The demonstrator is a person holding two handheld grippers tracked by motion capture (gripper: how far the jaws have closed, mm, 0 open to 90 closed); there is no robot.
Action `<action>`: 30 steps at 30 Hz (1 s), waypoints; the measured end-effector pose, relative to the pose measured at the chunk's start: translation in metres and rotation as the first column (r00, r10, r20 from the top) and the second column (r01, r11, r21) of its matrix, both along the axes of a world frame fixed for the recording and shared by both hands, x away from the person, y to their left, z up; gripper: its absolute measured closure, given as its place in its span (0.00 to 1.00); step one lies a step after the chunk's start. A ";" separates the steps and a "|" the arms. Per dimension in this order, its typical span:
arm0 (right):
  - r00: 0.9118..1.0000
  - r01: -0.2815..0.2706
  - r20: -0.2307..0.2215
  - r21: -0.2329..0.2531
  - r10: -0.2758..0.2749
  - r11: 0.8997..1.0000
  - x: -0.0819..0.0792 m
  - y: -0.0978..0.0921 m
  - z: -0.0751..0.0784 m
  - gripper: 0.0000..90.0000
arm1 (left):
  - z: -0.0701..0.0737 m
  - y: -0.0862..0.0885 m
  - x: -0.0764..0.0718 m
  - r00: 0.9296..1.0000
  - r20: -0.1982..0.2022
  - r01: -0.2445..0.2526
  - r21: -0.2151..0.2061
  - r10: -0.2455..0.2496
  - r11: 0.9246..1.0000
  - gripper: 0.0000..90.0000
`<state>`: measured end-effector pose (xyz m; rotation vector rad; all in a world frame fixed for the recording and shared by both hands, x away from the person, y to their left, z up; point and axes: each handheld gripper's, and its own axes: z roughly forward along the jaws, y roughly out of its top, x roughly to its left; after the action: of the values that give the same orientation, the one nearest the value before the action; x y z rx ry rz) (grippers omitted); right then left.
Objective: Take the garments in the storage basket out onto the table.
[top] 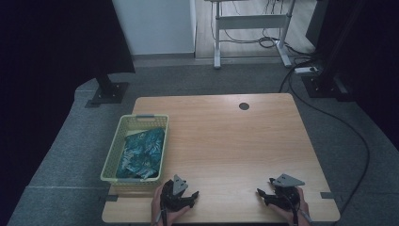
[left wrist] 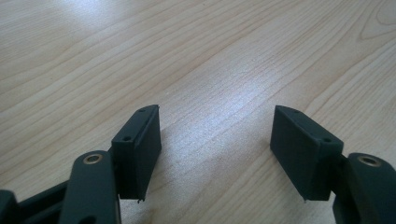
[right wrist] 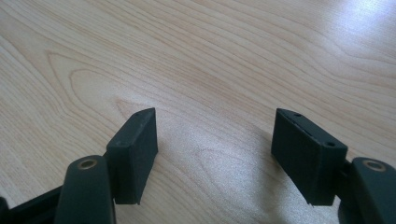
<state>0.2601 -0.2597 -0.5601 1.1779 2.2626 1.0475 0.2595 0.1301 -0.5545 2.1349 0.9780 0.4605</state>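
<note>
Resting low at the near edge of the wooden table (top: 226, 141): two hand-held grippers, well apart from each other, nothing held in either.

Left gripper (top: 188, 195): near-left part of the table, just beside the near end of the basket, gripped by the person's left hand (top: 157, 207). Jaws spread wide, pointing toward the table's middle. In the left gripper view (left wrist: 215, 130) bare wood grain lies between the two black jaws.

Right gripper (top: 266, 192): near-right part of the table, gripped by the person's right hand (top: 294, 207). Jaws spread wide, pointing left toward the other gripper. In the right gripper view (right wrist: 215, 133) the gap between the jaws shows bare tabletop.

Basket (top: 112, 157): pale green plastic, lattice walls, long and rectangular, standing on the table's left side with its left wall along the table edge.

Cloth (top: 141, 153): folded, dark teal with a leaf-like pattern, lying inside the basket and covering most of its floor. Neither gripper touches it.

Cable hole (top: 243, 106): dark, round, near the table's far edge.

Floor (top: 61, 155): grey carpet around the table; a black cable (top: 357, 136) runs along the right side.
</note>
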 end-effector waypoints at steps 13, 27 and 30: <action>1.000 0.005 -0.001 0.001 -0.005 1.000 0.001 0.000 0.000 0.34 | 0.000 0.001 -0.002 1.000 -0.003 -0.011 0.004 0.011 1.000 0.31; 1.000 -0.001 -0.001 0.002 0.001 1.000 0.004 0.000 0.000 0.34 | 0.000 0.001 -0.001 1.000 -0.007 -0.013 0.006 0.013 1.000 0.29; 1.000 0.000 -0.001 0.002 0.000 1.000 0.004 0.000 0.000 0.34 | 0.000 0.001 -0.001 0.999 -0.003 -0.033 0.004 0.033 0.999 0.32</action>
<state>0.2638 -0.2594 -0.5601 1.1795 2.2635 1.0499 0.2588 0.1313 -0.5546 2.1261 1.0159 0.4757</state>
